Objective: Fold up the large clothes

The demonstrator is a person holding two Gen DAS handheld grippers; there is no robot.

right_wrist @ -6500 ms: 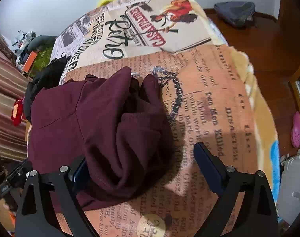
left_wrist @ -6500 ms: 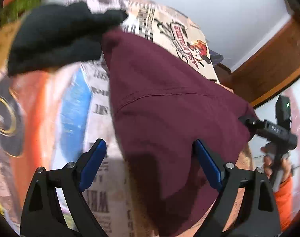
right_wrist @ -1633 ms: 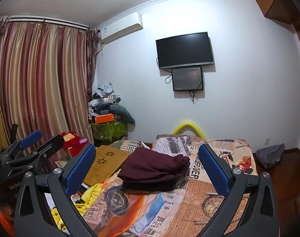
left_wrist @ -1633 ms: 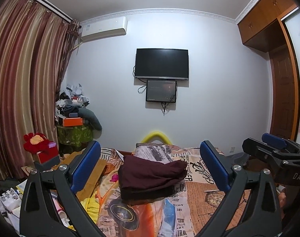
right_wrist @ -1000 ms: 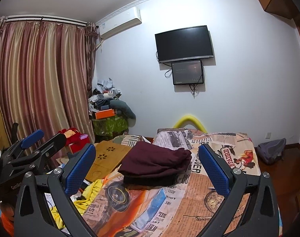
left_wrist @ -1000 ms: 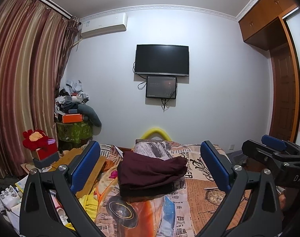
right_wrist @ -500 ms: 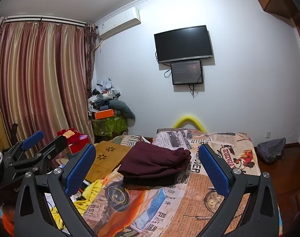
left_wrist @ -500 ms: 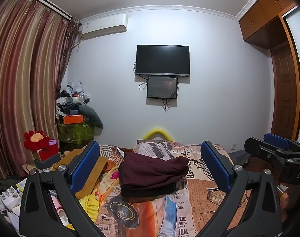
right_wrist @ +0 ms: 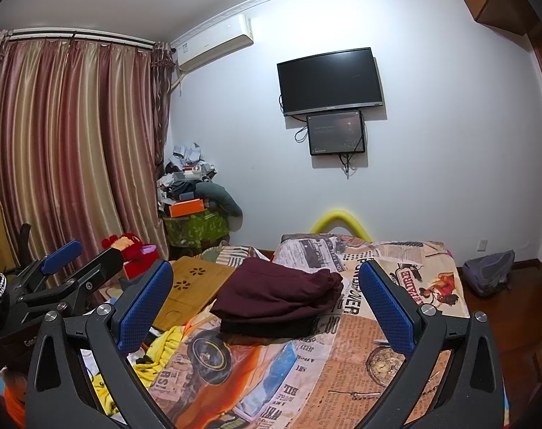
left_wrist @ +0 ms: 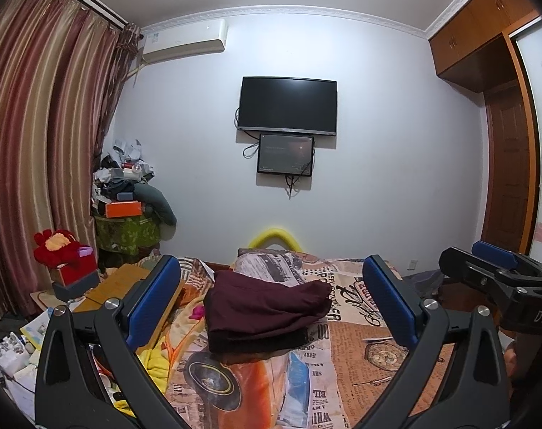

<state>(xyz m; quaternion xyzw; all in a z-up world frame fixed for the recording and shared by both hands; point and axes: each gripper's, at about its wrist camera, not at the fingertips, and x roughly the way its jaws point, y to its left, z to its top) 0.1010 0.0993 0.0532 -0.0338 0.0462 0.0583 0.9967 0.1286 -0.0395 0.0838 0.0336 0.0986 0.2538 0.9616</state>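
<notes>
Left gripper (left_wrist: 271, 304): jaws spread wide, nothing in them, now pulled well back and held level vs 6.5 s ago, when it hung right over the maroon cloth. Since 1.6 s ago the view has barely shifted, so it looks parked. Maroon garment (left_wrist: 263, 307) lies folded in a squarish bundle on a dark folded piece (left_wrist: 260, 339), mid-bed (left_wrist: 360, 368), toward the far end, well apart from both grippers. Earlier it was a bunched heap w/ a loose lump on the right; that lump's now tucked in, only a soft bulge left at the right edge. Right gripper (right_wrist: 267, 304): jaws also spread, empty, backed off same way. Judgement: this garment's fold is done, both tools free for the next item.
</notes>
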